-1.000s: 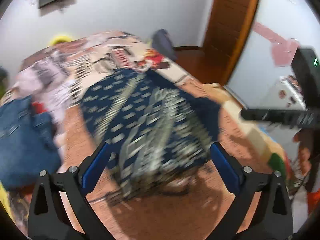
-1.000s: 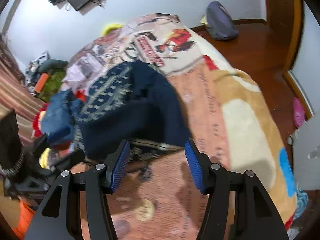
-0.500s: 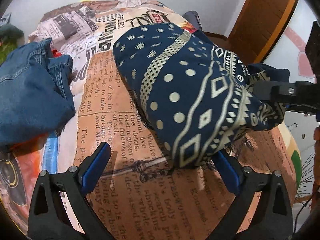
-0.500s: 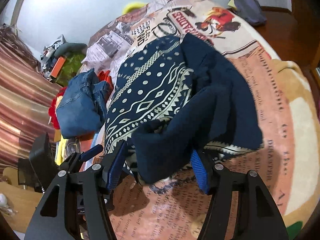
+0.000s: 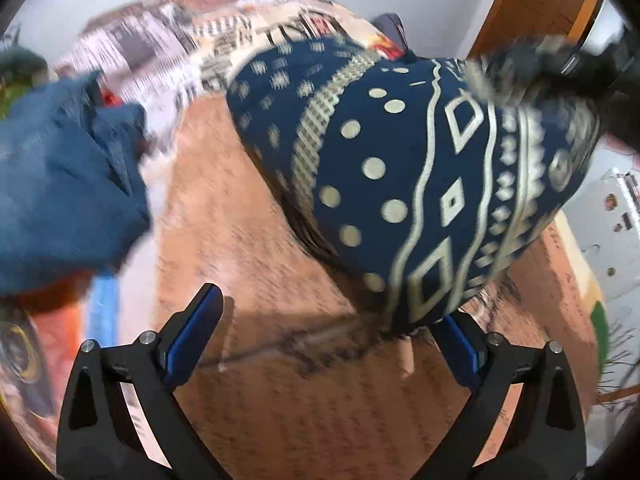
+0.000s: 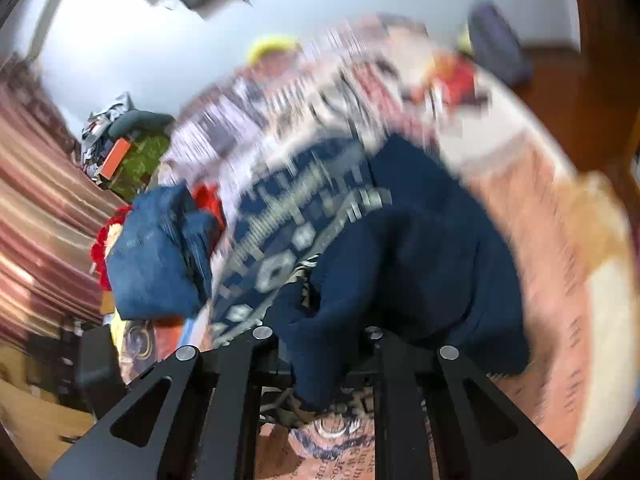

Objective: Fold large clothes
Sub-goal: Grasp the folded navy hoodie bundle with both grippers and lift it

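A navy garment with a cream pattern [image 5: 420,168] lies bunched on the bed's printed blanket [image 5: 280,400]. In the right wrist view its plain navy side [image 6: 420,248] hangs over my right gripper [image 6: 320,344], which is shut on a fold of it. My left gripper [image 5: 332,340] is open and empty, low over the blanket, with the garment's near edge just above its right finger [image 5: 460,344]. The right gripper's black body [image 5: 592,68] shows at the garment's far right end.
A pile of blue jeans [image 5: 60,184] lies on the bed's left side, also in the right wrist view [image 6: 156,256]. A striped curtain [image 6: 36,220] hangs at left. A wooden door [image 5: 540,4] and a dark bag [image 6: 496,44] stand beyond the bed.
My right gripper has closed on the garment's navy fold and lifted it. The left gripper stays open and has shifted slightly; both views are blurred by motion.
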